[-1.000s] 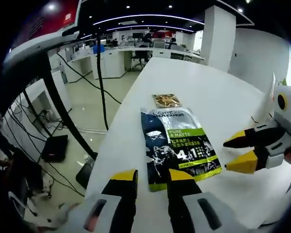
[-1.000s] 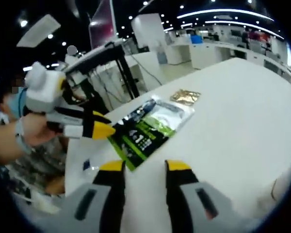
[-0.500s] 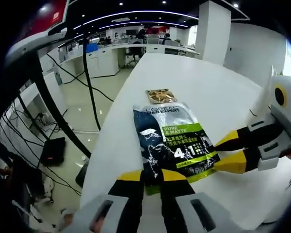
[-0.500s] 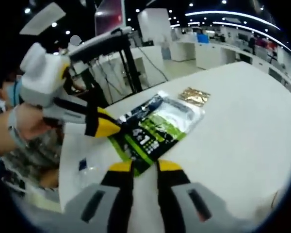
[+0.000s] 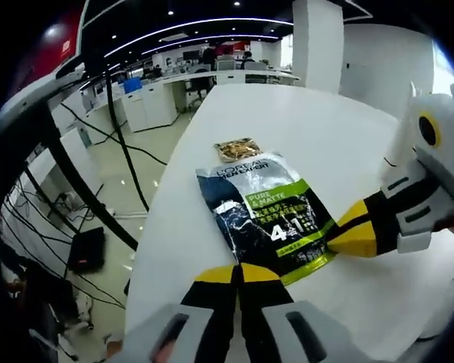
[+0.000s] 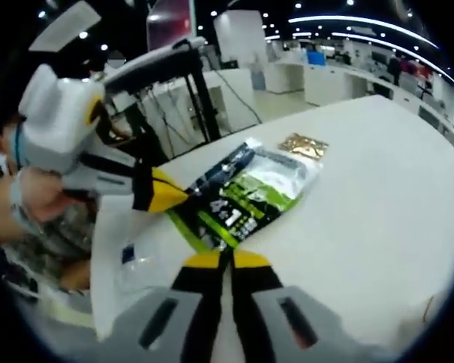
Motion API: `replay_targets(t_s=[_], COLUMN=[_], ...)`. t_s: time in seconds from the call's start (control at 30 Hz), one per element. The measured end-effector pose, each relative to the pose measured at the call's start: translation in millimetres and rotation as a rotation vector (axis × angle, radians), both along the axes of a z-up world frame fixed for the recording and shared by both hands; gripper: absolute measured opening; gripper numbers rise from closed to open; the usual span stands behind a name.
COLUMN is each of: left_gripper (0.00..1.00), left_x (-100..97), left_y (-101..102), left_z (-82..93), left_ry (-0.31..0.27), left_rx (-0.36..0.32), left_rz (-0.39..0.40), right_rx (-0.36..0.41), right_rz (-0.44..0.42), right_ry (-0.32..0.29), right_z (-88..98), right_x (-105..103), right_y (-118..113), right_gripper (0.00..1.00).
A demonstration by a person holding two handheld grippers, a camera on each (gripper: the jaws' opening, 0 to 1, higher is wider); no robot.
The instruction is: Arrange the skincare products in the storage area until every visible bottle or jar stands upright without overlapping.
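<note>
On the long white table (image 5: pixel 318 136), the left gripper view has a flat dark blue and green plastic pouch (image 5: pixel 263 219) printed with "PURE & MATTE" and "4in1", lying face up near the table's edge. What the sealed pouch holds cannot be told. Just beyond its far end lies a small gold foil sachet (image 5: pixel 237 149), apart from it. The left gripper (image 5: pixel 237 273), with yellow tips on black jaws, is clenched on the pouch's near edge. The right gripper (image 5: pixel 346 230) comes in from the right, its jaws pressed together at the pouch's lower corner.

In the right gripper view the same pouch (image 6: pixel 242 198) lies slantwise on the table (image 6: pixel 378 189), the gold sachet (image 6: pixel 303 145) beyond it. The right gripper (image 6: pixel 224 260) is clamped on the pouch's near edge. The left gripper (image 6: pixel 170 198), held by a hand (image 6: pixel 19 212), grips the pouch's side edge.
</note>
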State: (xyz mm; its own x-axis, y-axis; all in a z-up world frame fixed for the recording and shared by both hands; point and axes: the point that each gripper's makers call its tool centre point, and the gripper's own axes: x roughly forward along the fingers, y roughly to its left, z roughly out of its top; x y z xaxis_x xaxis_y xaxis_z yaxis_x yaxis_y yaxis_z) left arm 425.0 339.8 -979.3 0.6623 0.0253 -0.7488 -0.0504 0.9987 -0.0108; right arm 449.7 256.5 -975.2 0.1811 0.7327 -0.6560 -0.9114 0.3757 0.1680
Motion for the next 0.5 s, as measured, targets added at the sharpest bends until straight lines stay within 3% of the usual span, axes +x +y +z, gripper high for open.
replay_targets(t_s=[0.3, 0.5], left_gripper=[0.0, 0.0], left_x=[-1.6, 2.1], left_y=[-11, -14], left_z=[12.8, 23.3], left_ry=[-0.061, -0.091], left_rx=[0.007, 0.014], left_rz=[-0.015, -0.017], right_rx=[-0.002, 0.011], right_rz=[-0.003, 0.021], right_ry=[-0.022, -0.084], right_z=[6.3, 17.5], right_x=[-1, 2], right_y=[-10, -14], right_gripper=[0.0, 0.0])
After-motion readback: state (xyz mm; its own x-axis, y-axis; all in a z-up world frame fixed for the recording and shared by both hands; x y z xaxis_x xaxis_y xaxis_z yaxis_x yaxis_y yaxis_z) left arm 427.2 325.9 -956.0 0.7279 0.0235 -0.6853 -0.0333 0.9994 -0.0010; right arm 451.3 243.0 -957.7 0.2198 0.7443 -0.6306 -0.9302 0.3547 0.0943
